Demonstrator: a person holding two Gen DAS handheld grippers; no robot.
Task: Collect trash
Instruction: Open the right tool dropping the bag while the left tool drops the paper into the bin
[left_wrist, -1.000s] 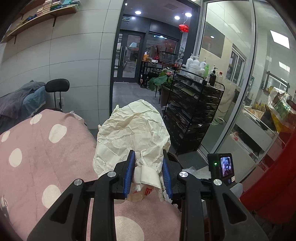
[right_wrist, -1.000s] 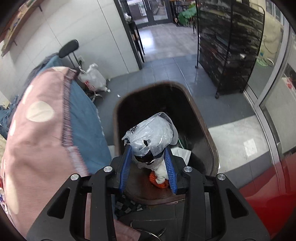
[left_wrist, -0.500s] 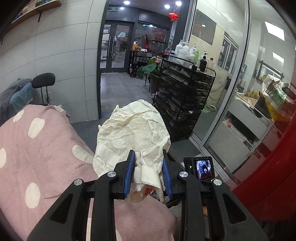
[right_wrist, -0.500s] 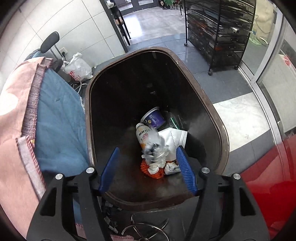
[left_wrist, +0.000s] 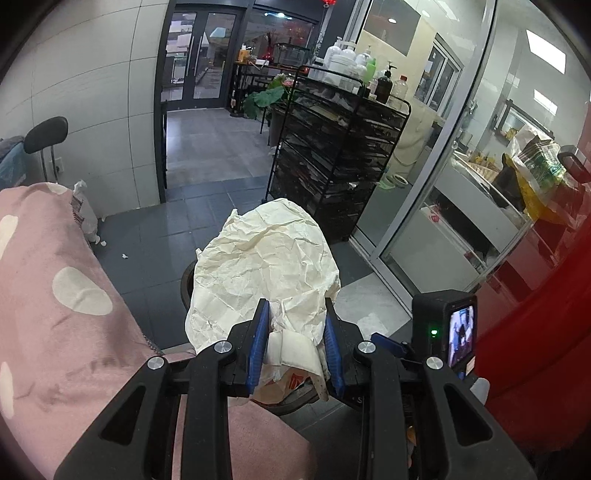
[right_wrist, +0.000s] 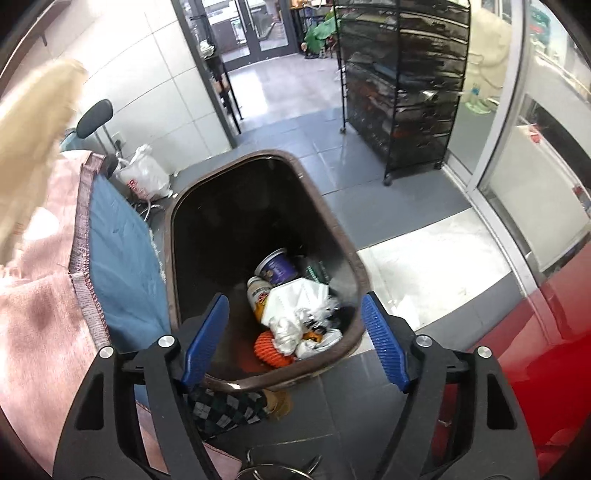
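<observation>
Grey tiled floor (left_wrist: 221, 166) beyond crumpled paper (left_wrist: 266, 266) between left gripper (left_wrist: 293, 343) pads.

Left gripper (left_wrist: 294, 336) clamped on crumpled cream paper (left_wrist: 262, 266), which balloons out ahead of the blue pads (left_wrist: 257, 343). Pink dotted blanket (left_wrist: 55, 306) to its left. Black wire rack (left_wrist: 332, 147) far ahead.

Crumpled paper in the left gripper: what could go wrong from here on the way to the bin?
1. The crumpled paper billows well beyond the left gripper; it hides most of the bin in the left view, so the drop could be misjudged.
2. Loose scraps below the blue fingers might fall out onto the floor.
3. The open right gripper hovers over the bin; the two could collide.
</observation>
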